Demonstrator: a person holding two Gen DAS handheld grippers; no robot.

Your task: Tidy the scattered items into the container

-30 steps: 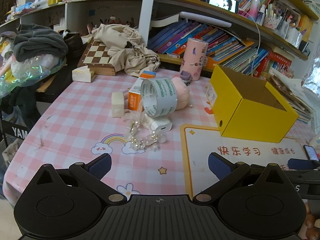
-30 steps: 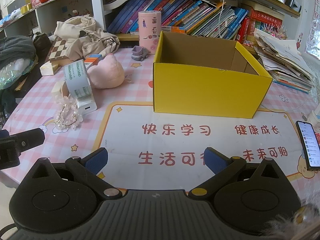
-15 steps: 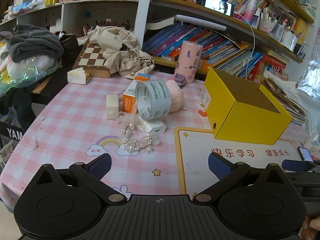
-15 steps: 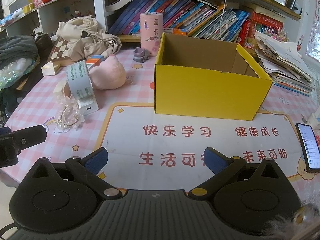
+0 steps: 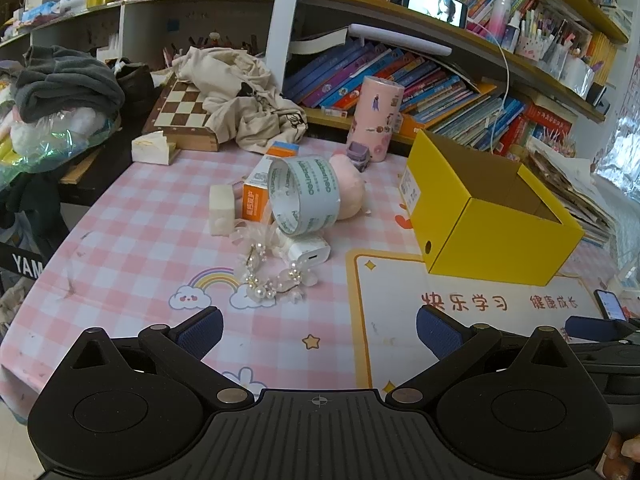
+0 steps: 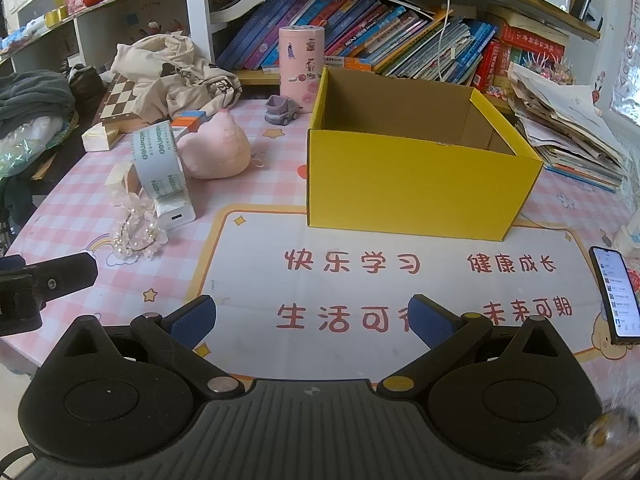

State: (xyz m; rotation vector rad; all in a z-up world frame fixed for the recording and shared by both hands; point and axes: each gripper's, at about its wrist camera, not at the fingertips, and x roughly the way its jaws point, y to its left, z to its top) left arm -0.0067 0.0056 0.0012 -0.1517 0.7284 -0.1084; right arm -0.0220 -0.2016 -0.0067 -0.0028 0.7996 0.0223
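Observation:
An open yellow box (image 5: 492, 220) (image 6: 412, 188) stands empty on the pink checked table. Left of it lies a cluster: an upright tape roll (image 5: 304, 196) (image 6: 158, 162), a pink plush (image 5: 350, 196) (image 6: 214, 150), a white charger (image 5: 310, 250) (image 6: 176, 214), a pearl hair tie (image 5: 272, 280) (image 6: 136, 236), an orange carton (image 5: 256, 196), a white eraser block (image 5: 221, 210) and a small grey toy truck (image 6: 282, 110). My left gripper (image 5: 318, 332) hovers open near the table's front edge, short of the cluster. My right gripper (image 6: 310, 322) is open over the white mat, in front of the box.
A phone (image 6: 614, 294) lies at the right edge. A pink canister (image 6: 300, 68), a chessboard (image 5: 184, 114), a beige garment (image 5: 244, 96) and shelves of books (image 6: 360, 40) stand behind. A paper stack (image 6: 560, 128) sits right of the box.
Both views have drawn back slightly from the table; the items have not moved and both grippers stay open.

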